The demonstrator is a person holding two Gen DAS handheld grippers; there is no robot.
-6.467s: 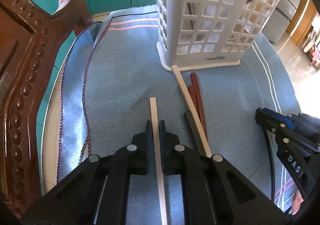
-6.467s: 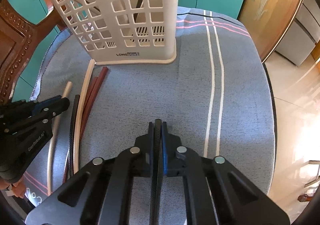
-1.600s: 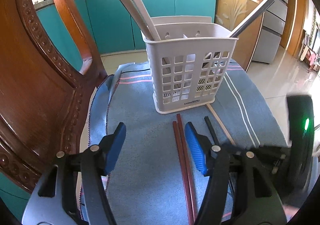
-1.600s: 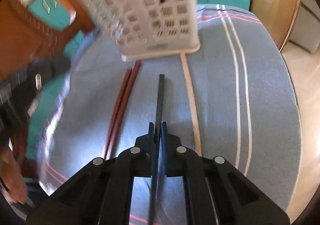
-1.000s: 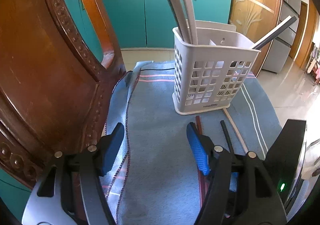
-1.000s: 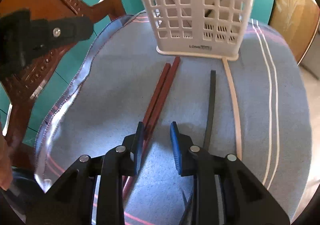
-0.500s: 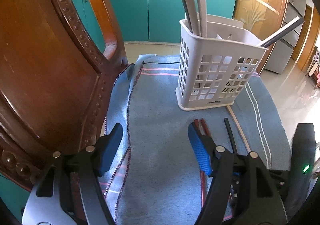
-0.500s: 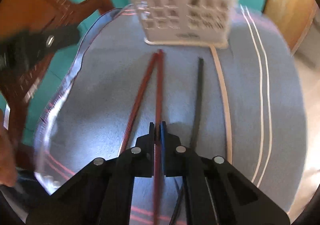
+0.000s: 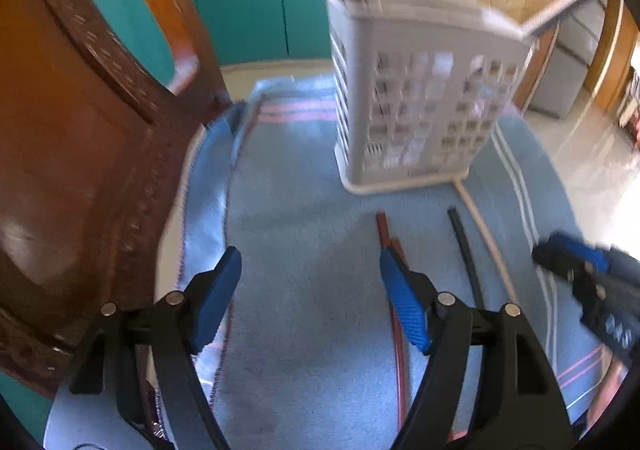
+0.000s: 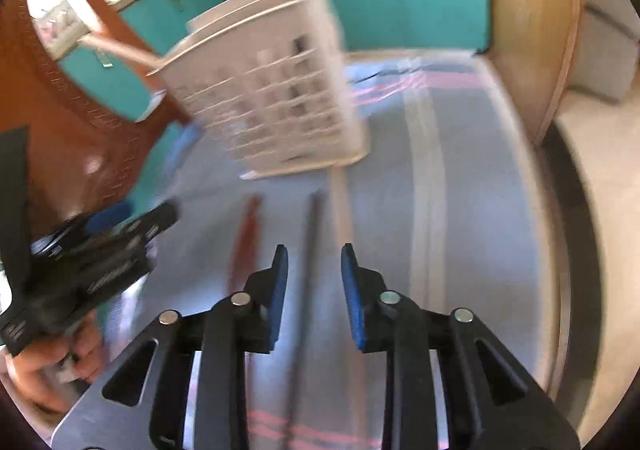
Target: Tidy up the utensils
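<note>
Lying flat on woven blue cloth (image 9: 304, 290), slim red chopsticks (image 9: 386, 234), both grippers spread wide and empty, left gripper (image 9: 310, 292), right gripper (image 10: 312, 280)

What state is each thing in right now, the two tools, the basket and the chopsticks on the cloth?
Left tool: open, empty.
Right tool: open, empty.
White plastic lattice basket: upright on the blue cloth, beige and grey sticks standing in it.
Reddish-brown chopsticks: lying flat on the cloth.
Black chopstick: lying flat, apart from the basket.
Beige chopstick: lying flat, far end at the basket's base.
</note>
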